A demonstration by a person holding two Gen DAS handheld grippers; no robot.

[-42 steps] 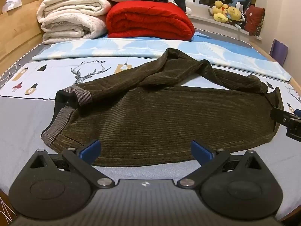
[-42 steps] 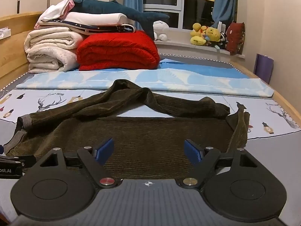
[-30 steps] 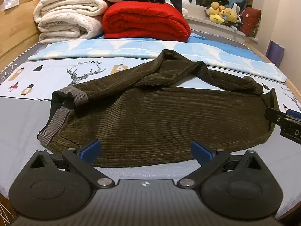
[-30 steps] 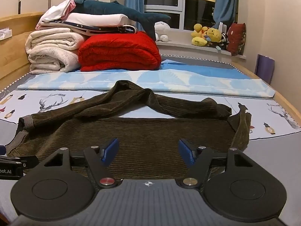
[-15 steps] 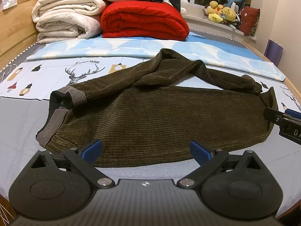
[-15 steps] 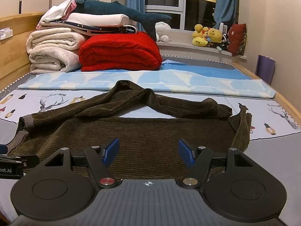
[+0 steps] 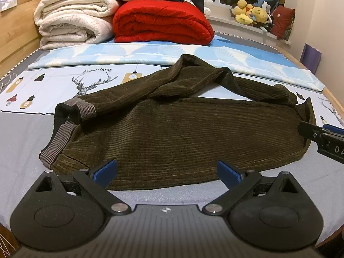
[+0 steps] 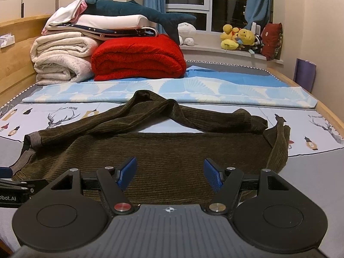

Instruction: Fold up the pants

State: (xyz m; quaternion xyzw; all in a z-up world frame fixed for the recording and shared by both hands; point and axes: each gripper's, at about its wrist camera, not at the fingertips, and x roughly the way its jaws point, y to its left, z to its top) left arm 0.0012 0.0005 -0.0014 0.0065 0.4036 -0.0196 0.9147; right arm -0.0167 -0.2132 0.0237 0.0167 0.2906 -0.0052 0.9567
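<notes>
**Corduroy pants on bed, two hand-held grippers at the near edge**

Left gripper (image 7: 166,172): black frame, blue ribbed pads, jaws spread wide with nothing between them. It hangs over the near hem of the pants, the left pad above the fabric beside the cuffs. Its view alone shows the strip of bare grey sheet (image 7: 163,195) in front of the pants, and the tip of the right gripper at the right edge.

Right gripper (image 8: 169,175): same build, jaws standing apart and empty, poised over the near part of the pants, right of centre. Its view alone shows the full shark toy, the window (image 8: 187,2) and the blue curtains (image 8: 153,6); part of the left gripper shows at the left edge.

Pants (image 7: 172,129): dark olive-brown corduroy with wide ribs, grey ribbed cuffs (image 7: 56,144) at the left. They lie crosswise on the bed, one leg flat nearest the grippers, the other rumpled and arched behind it.

Bed cover (image 8: 311,133): pale printed sheet with deer and lamp figures; a folded light-blue patterned cloth (image 8: 193,90) beyond.

Far end: cream rolled blankets (image 8: 62,62), red plush blanket (image 8: 139,58), teal shark toy (image 8: 139,13) on folded linens, yellow plush toys (image 8: 238,36) on the sill. Wooden frame (image 8: 13,49) at left.
</notes>
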